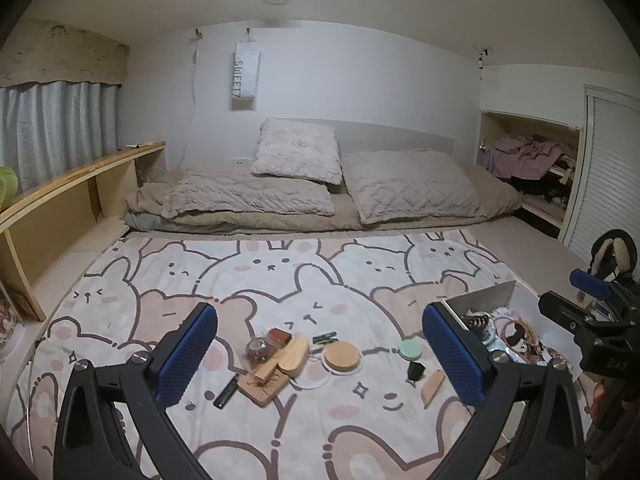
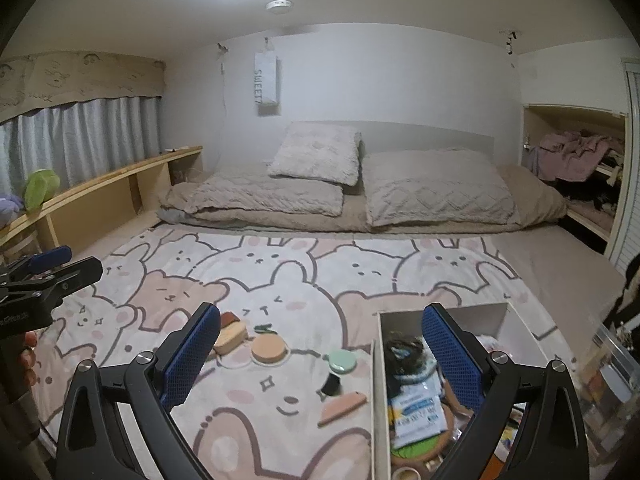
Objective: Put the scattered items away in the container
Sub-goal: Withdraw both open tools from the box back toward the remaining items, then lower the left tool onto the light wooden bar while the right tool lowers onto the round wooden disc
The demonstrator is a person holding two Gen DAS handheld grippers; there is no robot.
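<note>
Left wrist view is showing my left gripper (image 1: 320,364) and right gripper (image 2: 320,360) both gaping wide, holding nothing. I am judging the job partly done — the white open box (image 2: 480,316) at the blanket's (image 1: 280,280) right edge is holding clutter, while the round wooden lid (image 1: 341,355), mint disc (image 1: 410,349) and black tube (image 1: 226,393) are lying mid-blanket.

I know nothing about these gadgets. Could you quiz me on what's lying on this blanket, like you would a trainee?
1. True or false: the left gripper is holding something.
2. Which lies nearer the container: the mint-green round case or the round wooden lid?
3. Multiple choice: the container is A) empty, B) already holding items, C) overturned.

Key: 1 false, it is open and empty. 2 the mint-green case. 3 B.
</note>
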